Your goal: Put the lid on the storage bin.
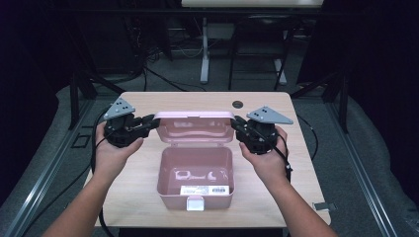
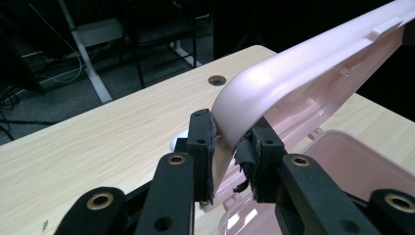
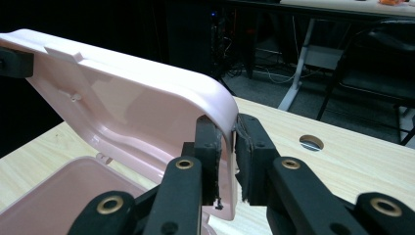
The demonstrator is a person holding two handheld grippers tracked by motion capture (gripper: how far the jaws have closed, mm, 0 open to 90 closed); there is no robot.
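High view puts the pale pink hard-plastic lidded box (image 1: 195,170) at the middle of the light wooden table (image 1: 148,207), its hinged lid (image 1: 194,127) standing upright. The left gripper (image 1: 154,121) and right gripper (image 1: 236,121) each pinch an upper lid corner. It looks light, stiff and smooth, likely slippery, so the rolled rim (image 2: 244,93) at the corners gives the surest hold.

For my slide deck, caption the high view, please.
Two handheld grippers clasp opposite edges of an open pink box's lid.

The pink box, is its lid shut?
No, the pink box sits open on the table, with its lid standing up at the back between the left gripper and the right gripper.
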